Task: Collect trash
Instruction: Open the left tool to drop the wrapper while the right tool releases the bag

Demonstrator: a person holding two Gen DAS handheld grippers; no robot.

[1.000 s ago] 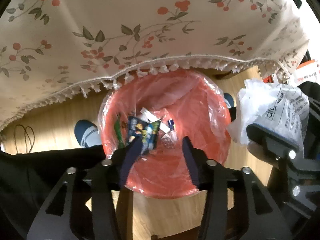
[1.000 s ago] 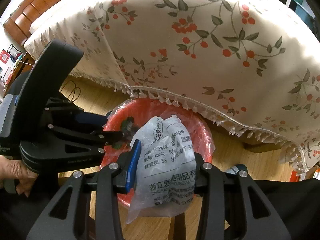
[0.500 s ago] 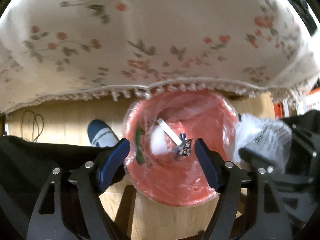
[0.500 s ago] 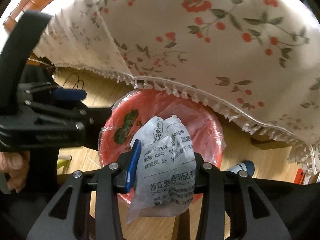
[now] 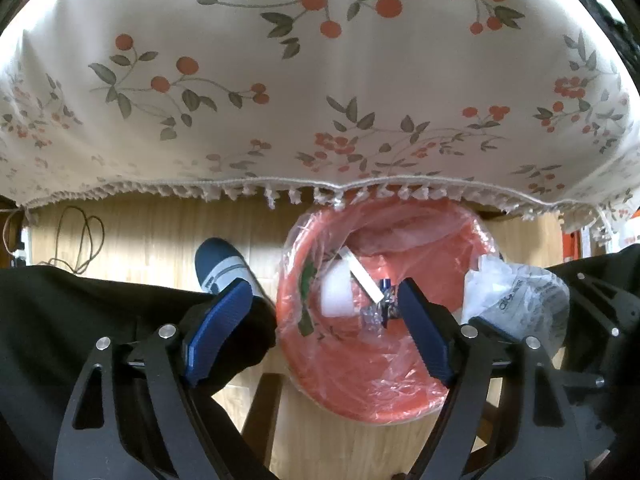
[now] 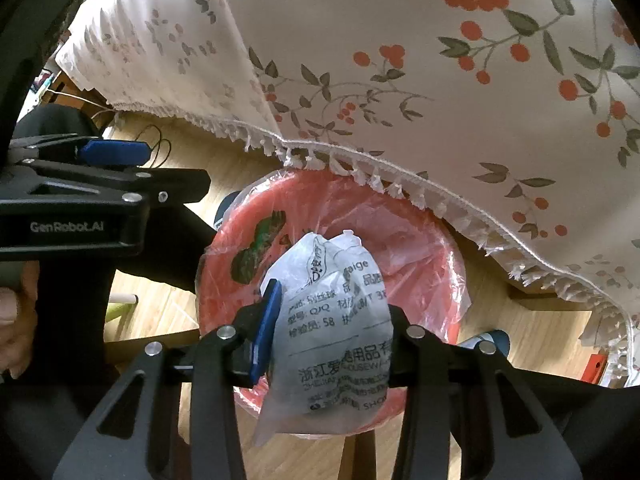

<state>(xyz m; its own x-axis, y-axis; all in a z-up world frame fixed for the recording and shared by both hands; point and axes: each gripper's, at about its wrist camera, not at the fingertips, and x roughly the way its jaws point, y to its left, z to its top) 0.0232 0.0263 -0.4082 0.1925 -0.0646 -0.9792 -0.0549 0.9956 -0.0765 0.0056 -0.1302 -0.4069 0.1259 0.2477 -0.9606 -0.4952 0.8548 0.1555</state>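
The left gripper [image 5: 324,316] has released its dark snack wrapper [image 5: 386,306], which now lies inside the round red plastic-lined bin [image 5: 400,396]; its jaws are opening, empty. The right gripper [image 6: 330,332], opening slightly, still pinches the crumpled white printed plastic bag [image 6: 336,320] over the bin; that drop remains.

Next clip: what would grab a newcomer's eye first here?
The red bin lined with clear plastic, on the floor under the fringed cherry-print tablecloth, with scraps already inside. Then the crumpled printed plastic bag pinched in the right gripper above it, while the left gripper is opening, empty.
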